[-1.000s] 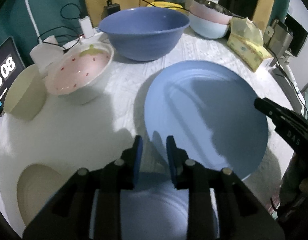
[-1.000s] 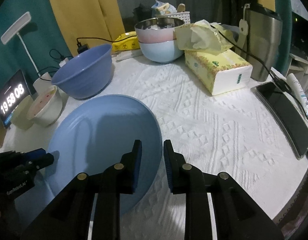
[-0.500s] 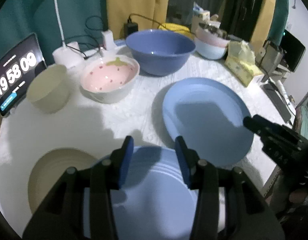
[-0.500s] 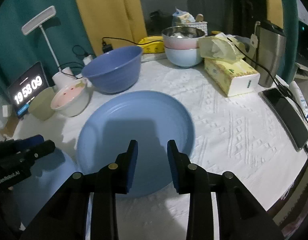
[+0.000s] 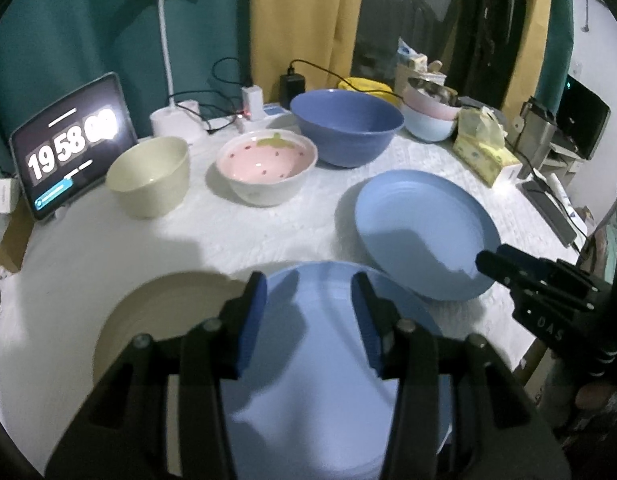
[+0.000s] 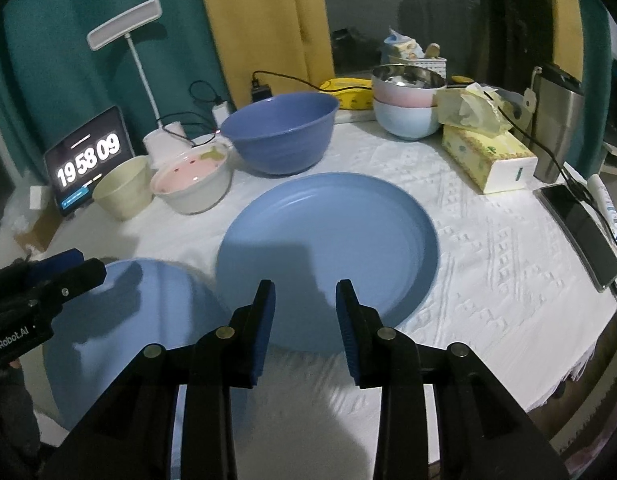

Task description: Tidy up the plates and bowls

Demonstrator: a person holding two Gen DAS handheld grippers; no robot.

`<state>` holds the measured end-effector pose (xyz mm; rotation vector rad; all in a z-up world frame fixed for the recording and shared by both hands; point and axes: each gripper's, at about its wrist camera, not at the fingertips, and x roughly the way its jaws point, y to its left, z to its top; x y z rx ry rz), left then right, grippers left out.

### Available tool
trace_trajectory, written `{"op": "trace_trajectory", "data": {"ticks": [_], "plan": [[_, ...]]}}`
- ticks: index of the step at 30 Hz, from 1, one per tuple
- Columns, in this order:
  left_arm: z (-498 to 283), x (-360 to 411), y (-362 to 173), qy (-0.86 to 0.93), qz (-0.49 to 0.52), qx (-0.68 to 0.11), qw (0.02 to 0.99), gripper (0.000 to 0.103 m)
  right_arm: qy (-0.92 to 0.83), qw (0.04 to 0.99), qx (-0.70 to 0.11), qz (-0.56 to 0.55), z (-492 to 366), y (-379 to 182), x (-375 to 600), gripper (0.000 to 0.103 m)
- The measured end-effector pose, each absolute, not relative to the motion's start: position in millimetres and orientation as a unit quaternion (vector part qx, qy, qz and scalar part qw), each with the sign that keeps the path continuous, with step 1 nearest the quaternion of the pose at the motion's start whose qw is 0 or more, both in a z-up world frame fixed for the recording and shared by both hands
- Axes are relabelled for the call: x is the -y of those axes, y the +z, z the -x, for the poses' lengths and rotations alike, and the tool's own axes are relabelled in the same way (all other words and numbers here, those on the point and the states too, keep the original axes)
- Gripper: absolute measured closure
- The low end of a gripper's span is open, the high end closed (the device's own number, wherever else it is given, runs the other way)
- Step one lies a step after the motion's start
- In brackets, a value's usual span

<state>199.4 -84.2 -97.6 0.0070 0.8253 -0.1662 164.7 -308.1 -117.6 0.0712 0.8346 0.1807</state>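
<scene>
Both grippers point steeply downward at the table (image 6: 488, 272), which is covered with a white cloth of raised, quilted pattern. The left gripper (image 5: 307, 312) hangs over the near blue plate (image 5: 328, 380), its black arms and blue-padded fingers (image 5: 250, 320) spread apart with nothing between them; its jaws have just been opening. The right gripper (image 6: 304, 320) hangs over the near rim of the far blue plate (image 6: 328, 240), its jaws likewise parted, empty and lately widened. In the left wrist view the right gripper shows as a black body at the right edge, tip above that plate's rim; whether it touches cannot be told. Both plates are round, smooth and matt, shallow with a raised rim; the far one lies flat on the cloth just right of the near one, and whether their rims touch cannot be told. A flat cream plate (image 5: 156, 312) lies partly under the near blue plate's left side. Behind stand a cream bowl (image 5: 150, 176), a white bowl (image 5: 268, 170) with pink strawberry-printed interior, and a deep, glossy dark blue bowl (image 5: 346, 128). Farther right, stacked bowls (image 6: 406, 100), pale blue, pink and shiny metal, sit beside a yellow tissue box (image 6: 488, 156). A tablet clock (image 6: 88, 160), a white desk lamp (image 6: 126, 28), a steel tumbler (image 6: 556, 128) and a dark phone (image 6: 580, 232) occupy the table's edges.
</scene>
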Motion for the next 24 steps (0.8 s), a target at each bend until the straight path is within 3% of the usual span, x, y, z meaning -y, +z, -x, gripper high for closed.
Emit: {"op": "trace_trajectory", "data": {"ticks": [24], "plan": [[-149.7, 42.8, -120.6, -0.05, 0.026, -0.409, 0.911, 0.056, 0.117, 0.889, -0.442, -0.023, -137.2, -148.3, 276.6, 0.069]]}}
